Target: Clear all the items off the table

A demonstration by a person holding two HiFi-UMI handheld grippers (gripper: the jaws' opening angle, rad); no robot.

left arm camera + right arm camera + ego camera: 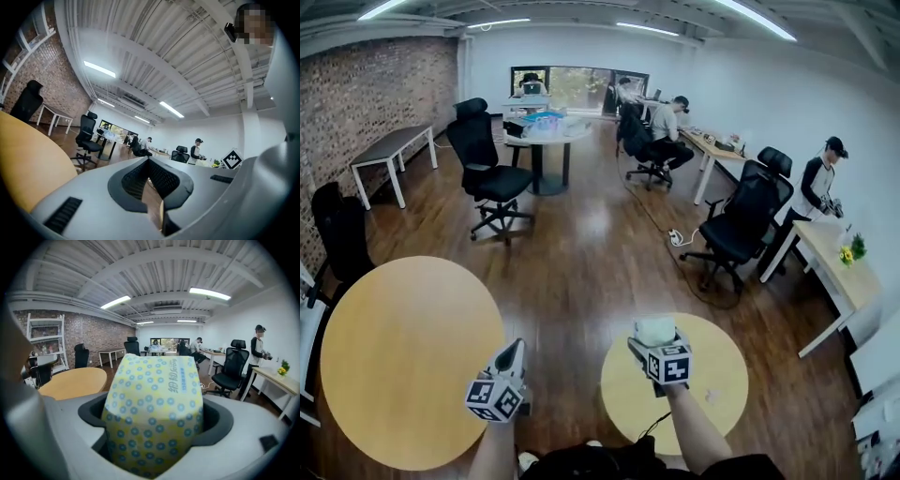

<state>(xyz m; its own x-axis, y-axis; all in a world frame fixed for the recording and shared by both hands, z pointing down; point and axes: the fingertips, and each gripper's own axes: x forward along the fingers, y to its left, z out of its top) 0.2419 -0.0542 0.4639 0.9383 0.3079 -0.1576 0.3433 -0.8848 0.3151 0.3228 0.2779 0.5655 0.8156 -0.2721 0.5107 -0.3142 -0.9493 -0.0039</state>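
Observation:
A soft tissue pack (154,413), yellow with blue dots, is clamped between the jaws of my right gripper (653,336). In the head view the pack (656,328) hangs over the near left part of a small round yellow table (717,375), whose top is bare around it. My left gripper (515,349) is shut with nothing in it. It points forward beside the right edge of a large round yellow table (403,356). In the left gripper view the left gripper's (149,160) black pads meet at the tip and only the room shows beyond them.
Wooden floor lies ahead between the two tables. A black office chair (487,164) stands mid-room and another (741,220) at the right. A cable with a power strip (678,237) runs across the floor. A person (818,187) stands by the right-hand desk (839,272). A far round table (546,131) carries items.

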